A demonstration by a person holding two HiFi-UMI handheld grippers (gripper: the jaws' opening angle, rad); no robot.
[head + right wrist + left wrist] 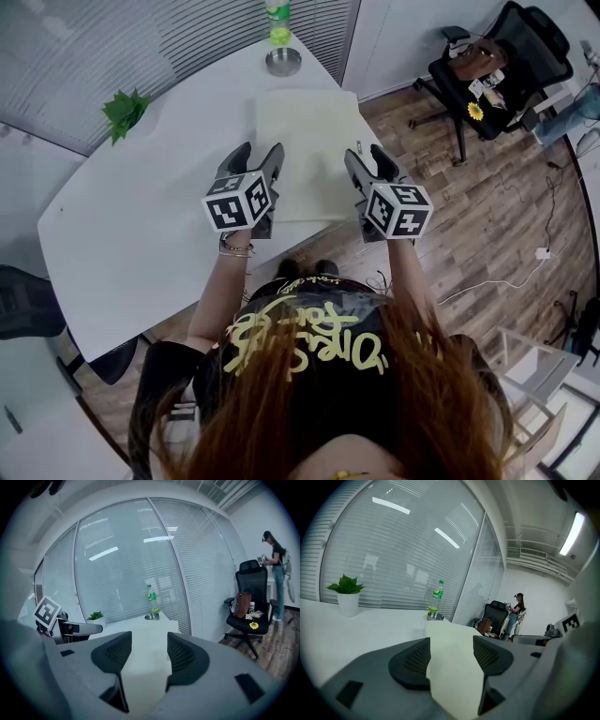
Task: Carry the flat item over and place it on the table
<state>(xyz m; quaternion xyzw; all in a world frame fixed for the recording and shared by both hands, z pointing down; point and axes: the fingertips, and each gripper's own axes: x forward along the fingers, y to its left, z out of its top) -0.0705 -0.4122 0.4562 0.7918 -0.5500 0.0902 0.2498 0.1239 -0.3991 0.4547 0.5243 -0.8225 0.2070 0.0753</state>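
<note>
A flat pale sheet (309, 150) lies on the white table (141, 216), its near right corner sticking out past the table edge over the wood floor. My left gripper (255, 150) stands at the sheet's left edge with its jaws wide apart. In the left gripper view the sheet (454, 667) fills the gap between the pads of that gripper (451, 653), and no pad presses on it. My right gripper (368, 155) stands at the sheet's right edge, also open. In the right gripper view the sheet (140, 667) shows between the jaws of that gripper (145, 651).
At the table's far end stand a green bottle (277, 23) and a metal bowl (283, 61); a small potted plant (124, 111) is at the left. A black office chair (487, 66) with a bag stands on the floor to the right. A person (276, 573) stands beyond it.
</note>
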